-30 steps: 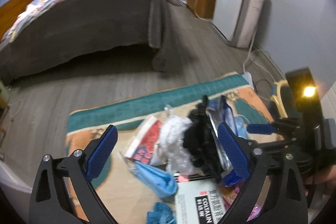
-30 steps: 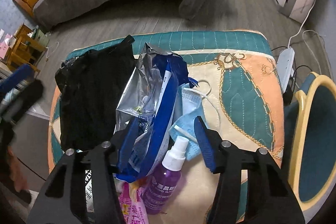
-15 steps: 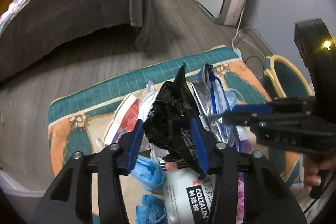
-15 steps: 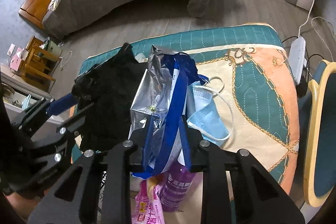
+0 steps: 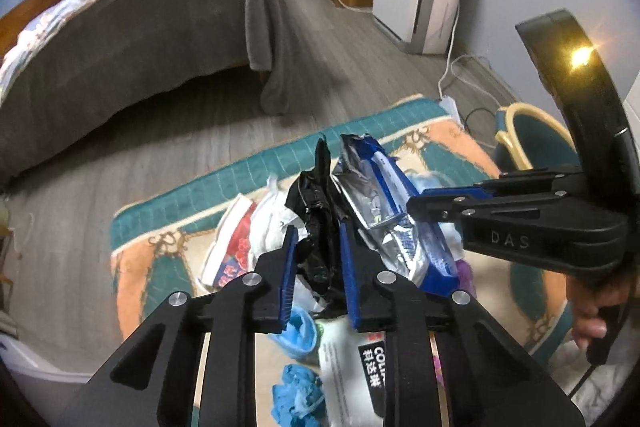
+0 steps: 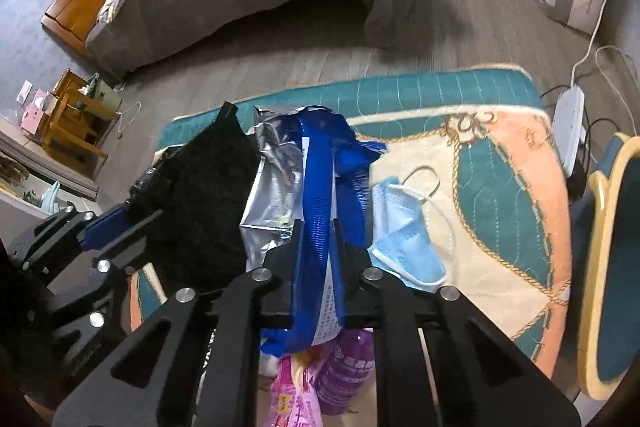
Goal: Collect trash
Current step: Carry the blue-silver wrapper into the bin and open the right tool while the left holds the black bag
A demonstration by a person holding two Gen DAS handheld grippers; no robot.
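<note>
Crinkled black plastic, the trash bag, is standing up between the left gripper's blue pads, its long axis running toward twelve o'clock in the left wrist view; the jaws have just been closing and are now pinching it. Just beside it, at two o'clock, the silver-and-blue foil wrapper is leaning the same way. The right gripper has just been closing too and is clamping this wrapper along its blue edge. In the right wrist view the bag is lying at ten o'clock from those fingers, touching the wrapper. So each hand is holding its own piece, and the wrapper probably needs carrying leftward into the bag's mouth. Outward, a blue face mask is resting on the patterned mat at three o'clock.
</note>
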